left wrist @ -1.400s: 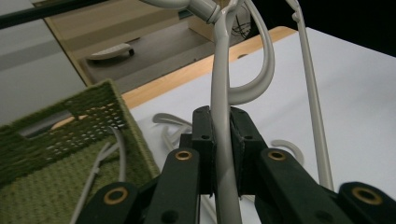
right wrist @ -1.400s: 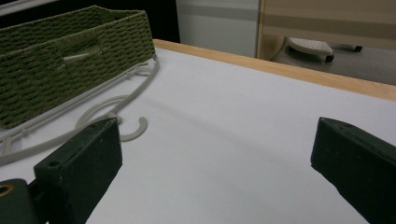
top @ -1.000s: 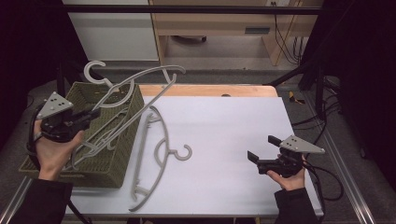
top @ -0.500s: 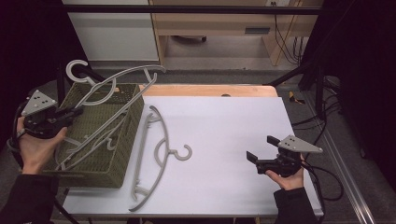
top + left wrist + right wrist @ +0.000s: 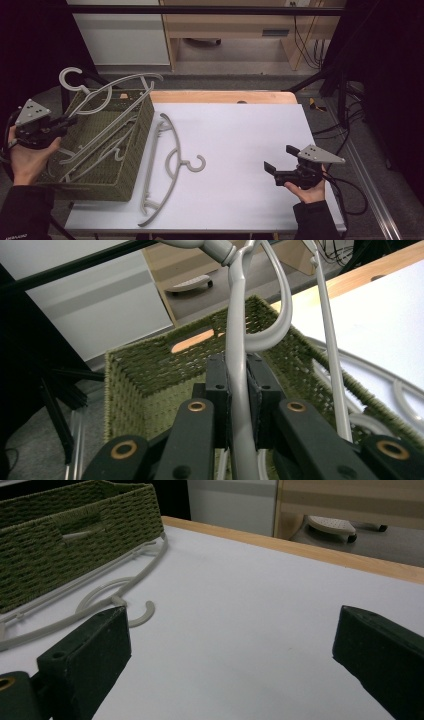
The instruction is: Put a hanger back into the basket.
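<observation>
Desk (image 5: 240,125): white top, wood strip along far edge, wide bare stretch centre to right. Green woven basket (image 5: 127,150) sits at the desk's left edge, w/ more hangers inside. Grey hanger (image 5: 107,97) is lifted above the basket's far rim, tilted, hook up past the rim. Second hanger (image 5: 167,165) lies flat on the desk just beside the basket's right wall, hook toward centre. Left gripper (image 5: 239,390) jaws pinched tight on the lifted hanger's arm. Right gripper (image 5: 280,172) near the desk's right-front edge, jaws wide, nothing between, well apart from both hangers.
</observation>
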### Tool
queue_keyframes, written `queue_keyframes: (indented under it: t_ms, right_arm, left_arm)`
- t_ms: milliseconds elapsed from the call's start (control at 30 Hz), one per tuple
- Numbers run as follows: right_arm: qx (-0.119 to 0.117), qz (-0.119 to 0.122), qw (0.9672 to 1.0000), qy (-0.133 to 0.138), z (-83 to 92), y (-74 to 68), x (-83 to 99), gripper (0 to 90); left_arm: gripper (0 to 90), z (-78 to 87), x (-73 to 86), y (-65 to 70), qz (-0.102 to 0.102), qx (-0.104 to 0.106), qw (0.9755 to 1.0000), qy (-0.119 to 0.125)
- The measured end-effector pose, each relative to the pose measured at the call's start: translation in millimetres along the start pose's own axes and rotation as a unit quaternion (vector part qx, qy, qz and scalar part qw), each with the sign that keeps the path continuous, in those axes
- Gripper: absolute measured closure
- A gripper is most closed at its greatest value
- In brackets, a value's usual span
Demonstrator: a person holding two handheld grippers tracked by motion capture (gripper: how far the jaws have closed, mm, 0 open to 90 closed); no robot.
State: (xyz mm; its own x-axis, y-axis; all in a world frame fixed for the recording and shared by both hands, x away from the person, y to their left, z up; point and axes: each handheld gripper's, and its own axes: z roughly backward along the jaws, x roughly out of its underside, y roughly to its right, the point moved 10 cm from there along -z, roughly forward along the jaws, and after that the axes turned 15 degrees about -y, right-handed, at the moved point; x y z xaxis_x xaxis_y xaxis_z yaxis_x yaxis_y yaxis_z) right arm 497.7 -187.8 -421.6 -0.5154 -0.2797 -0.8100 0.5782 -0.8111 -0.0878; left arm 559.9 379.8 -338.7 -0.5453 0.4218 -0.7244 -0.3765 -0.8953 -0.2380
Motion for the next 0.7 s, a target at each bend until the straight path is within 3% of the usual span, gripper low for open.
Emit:
queue_keyframes:
  t_ms: [233, 600, 700]
  right_arm:
    - [0.001, -0.001, 1.0, -0.001, -0.8, 0.8, 0.2, 2.4]
    - [0.004, 0.003, 1.0, -0.004, -2.0, 2.1, 0.8, 2.4]
    - [0.004, 0.002, 1.0, -0.006, -2.8, 2.1, 1.1, 2.4]
  left_arm:
    - [81.9, -0.1, 9.5, -10.8, -0.007, -0.005, 1.0, 0.004]
    - [81.9, -5.4, 30.2, -37.0, -0.009, -0.035, 0.9993, -0.011]
    - [81.9, -7.4, 33.2, -38.9, -0.012, -0.037, 0.9992, -0.011]
